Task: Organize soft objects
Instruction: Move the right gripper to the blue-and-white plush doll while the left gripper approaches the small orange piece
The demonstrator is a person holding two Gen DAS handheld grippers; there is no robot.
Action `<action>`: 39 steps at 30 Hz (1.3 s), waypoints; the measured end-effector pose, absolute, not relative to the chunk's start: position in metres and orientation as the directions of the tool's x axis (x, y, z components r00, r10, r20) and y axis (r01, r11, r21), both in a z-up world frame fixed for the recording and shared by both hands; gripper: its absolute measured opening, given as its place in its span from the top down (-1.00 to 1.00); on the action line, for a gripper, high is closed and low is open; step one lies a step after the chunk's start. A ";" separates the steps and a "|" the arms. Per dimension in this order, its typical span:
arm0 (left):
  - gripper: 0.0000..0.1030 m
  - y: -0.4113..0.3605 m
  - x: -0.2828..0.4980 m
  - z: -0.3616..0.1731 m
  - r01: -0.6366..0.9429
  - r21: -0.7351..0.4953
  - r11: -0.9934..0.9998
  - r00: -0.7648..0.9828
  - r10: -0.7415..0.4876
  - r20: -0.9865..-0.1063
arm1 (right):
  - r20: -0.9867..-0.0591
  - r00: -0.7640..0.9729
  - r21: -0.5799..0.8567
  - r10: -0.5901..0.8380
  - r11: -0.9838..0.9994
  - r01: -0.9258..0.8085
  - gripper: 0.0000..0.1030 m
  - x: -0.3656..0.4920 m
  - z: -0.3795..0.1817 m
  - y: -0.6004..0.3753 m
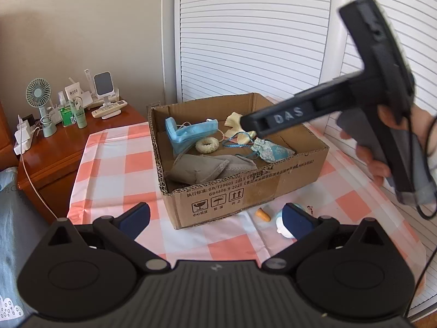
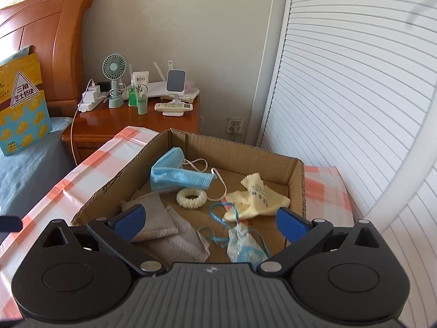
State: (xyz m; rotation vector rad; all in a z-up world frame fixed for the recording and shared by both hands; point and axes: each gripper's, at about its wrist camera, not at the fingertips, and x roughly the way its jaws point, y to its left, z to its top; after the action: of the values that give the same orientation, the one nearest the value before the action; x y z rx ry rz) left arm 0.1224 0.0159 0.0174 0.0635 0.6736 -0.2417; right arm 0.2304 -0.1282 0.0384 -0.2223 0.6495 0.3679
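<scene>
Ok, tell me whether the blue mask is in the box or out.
In. The blue mask lies on the floor of the box, against its far left wall, beside the white ring.

Left tongs: jaws spread wide, nothing between the blue pads; pitched forward and downward; both linkage arms splayed symmetrically.
Right tongs: jaws spread wide, pads clear of any contact, nothing gripped; pitched forward and downward.
Right tongs, seen from left wrist view: black body held high on the right side, blurred, finger bar marked "DAS" angled down and to the left.
Right hand: wrapped around the grey handle, fingers curled at its front; dark cable loops at the wrist.
</scene>
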 end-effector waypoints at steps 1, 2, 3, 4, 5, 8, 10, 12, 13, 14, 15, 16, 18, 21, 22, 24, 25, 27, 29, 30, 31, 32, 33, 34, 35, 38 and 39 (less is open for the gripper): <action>-0.99 0.016 0.122 0.017 0.242 -0.020 0.970 0.755 -0.201 -0.624 | -0.622 0.739 -0.088 0.258 0.915 -0.393 -1.00 0.223 0.038 -0.131; -0.99 0.016 0.121 0.017 0.242 -0.021 0.970 0.755 -0.202 -0.624 | -0.619 0.743 -0.090 0.253 0.918 -0.387 -1.00 0.216 0.038 -0.134; -0.99 0.016 0.121 0.017 0.243 -0.022 0.970 0.755 -0.204 -0.623 | -0.618 0.746 -0.091 0.250 0.919 -0.384 -1.00 0.210 0.037 -0.136; -0.99 0.017 0.120 0.017 0.244 -0.023 0.969 0.755 -0.205 -0.622 | -0.617 0.747 -0.092 0.246 0.921 -0.379 -1.00 0.202 0.035 -0.140; -0.99 0.017 0.119 0.017 0.244 -0.023 0.969 0.756 -0.206 -0.622 | -0.617 0.749 -0.093 0.242 0.922 -0.375 -1.00 0.196 0.033 -0.141; -0.99 0.017 0.117 0.016 0.244 -0.021 0.969 0.756 -0.204 -0.622 | -0.621 0.749 -0.092 0.231 0.928 -0.362 -1.00 0.180 0.024 -0.147; -0.99 0.018 0.117 0.015 0.243 -0.023 0.970 0.755 -0.204 -0.623 | -0.629 0.745 -0.081 0.222 0.935 -0.346 -1.00 0.171 0.015 -0.151; -0.99 0.020 0.116 0.015 0.243 -0.024 0.970 0.756 -0.205 -0.622 | -0.639 0.738 -0.071 0.214 0.940 -0.334 -1.00 0.164 0.006 -0.154; -0.99 0.021 0.116 0.015 0.239 -0.024 0.971 0.757 -0.202 -0.621 | -0.646 0.732 -0.062 0.214 0.942 -0.330 -1.00 0.162 0.001 -0.156; -0.99 0.022 0.116 0.014 0.236 -0.024 0.971 0.758 -0.200 -0.621 | -0.653 0.726 -0.054 0.214 0.944 -0.326 -1.00 0.161 -0.003 -0.156; -0.99 0.023 0.118 0.013 0.232 -0.027 0.972 0.757 -0.198 -0.623 | -0.663 0.719 -0.050 0.210 0.945 -0.322 -1.00 0.160 -0.009 -0.156; -0.99 0.024 0.118 0.013 0.228 -0.030 0.973 0.755 -0.196 -0.625 | -0.675 0.709 -0.052 0.204 0.946 -0.321 -1.00 0.160 -0.014 -0.154; -0.99 0.026 0.120 0.011 0.220 -0.029 0.975 0.755 -0.189 -0.628 | -0.693 0.696 -0.062 0.190 0.945 -0.320 -1.00 0.160 -0.025 -0.151; -0.99 0.027 0.121 0.009 0.213 -0.027 0.977 0.751 -0.181 -0.635 | -0.716 0.672 -0.056 0.189 0.944 -0.326 -1.00 0.161 -0.039 -0.146; -0.99 0.027 0.122 0.008 0.213 -0.028 0.977 0.748 -0.182 -0.638 | -0.721 0.668 -0.060 0.184 0.944 -0.325 -1.00 0.161 -0.043 -0.144; -0.99 0.027 0.123 0.006 0.213 -0.030 0.977 0.743 -0.182 -0.644 | -0.730 0.661 -0.072 0.172 0.943 -0.324 -1.00 0.163 -0.049 -0.142; -0.99 0.026 0.124 0.005 0.216 -0.028 0.976 0.741 -0.182 -0.646 | -0.732 0.661 -0.078 0.165 0.944 -0.322 -1.00 0.163 -0.052 -0.141; -0.99 0.025 0.124 0.003 0.221 -0.025 0.975 0.737 -0.184 -0.650 | -0.738 0.656 -0.079 0.158 0.946 -0.316 -1.00 0.165 -0.057 -0.141; -0.99 0.023 0.126 0.000 0.228 -0.025 0.973 0.730 -0.188 -0.657 | -0.742 0.654 -0.078 0.147 0.950 -0.303 -1.00 0.166 -0.060 -0.143; -0.99 0.022 0.127 -0.001 0.230 -0.024 0.973 0.727 -0.189 -0.660 | -0.744 0.653 -0.080 0.139 0.952 -0.294 -1.00 0.167 -0.062 -0.145; -0.99 0.021 0.128 -0.002 0.233 -0.023 0.972 0.724 -0.190 -0.663 | -0.745 0.652 -0.079 0.137 0.954 -0.290 -1.00 0.168 -0.063 -0.148; -0.99 0.020 0.129 -0.003 0.235 -0.023 0.972 0.721 -0.190 -0.666 | -0.746 0.653 -0.078 0.134 0.956 -0.284 -1.00 0.168 -0.063 -0.151; -0.99 0.018 0.130 -0.004 0.237 -0.023 0.971 0.718 -0.191 -0.670 | -0.746 0.654 -0.079 0.127 0.958 -0.277 -1.00 0.168 -0.064 -0.153; -0.99 0.017 0.131 -0.006 0.240 -0.023 0.971 0.714 -0.192 -0.673 | -0.746 0.654 -0.082 0.121 0.959 -0.272 -1.00 0.167 -0.064 -0.156; -0.99 0.016 0.132 -0.007 0.243 -0.023 0.970 0.710 -0.194 -0.677 | -0.747 0.654 -0.085 0.116 0.960 -0.267 -1.00 0.167 -0.065 -0.158; -0.99 0.012 0.137 -0.012 0.251 -0.028 0.968 0.696 -0.201 -0.689 | -0.755 0.647 -0.087 0.106 0.962 -0.260 -1.00 0.166 -0.070 -0.164; -0.99 0.011 0.139 -0.013 0.252 -0.033 0.967 0.690 -0.203 -0.695 | -0.758 0.644 -0.094 0.099 0.962 -0.258 -1.00 0.165 -0.072 -0.166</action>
State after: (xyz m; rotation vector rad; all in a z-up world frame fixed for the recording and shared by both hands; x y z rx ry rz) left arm 0.1389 0.0107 -0.0134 0.0671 0.7688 -0.2548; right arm 0.1652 -0.1656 -0.0723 -0.2004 0.8478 0.2046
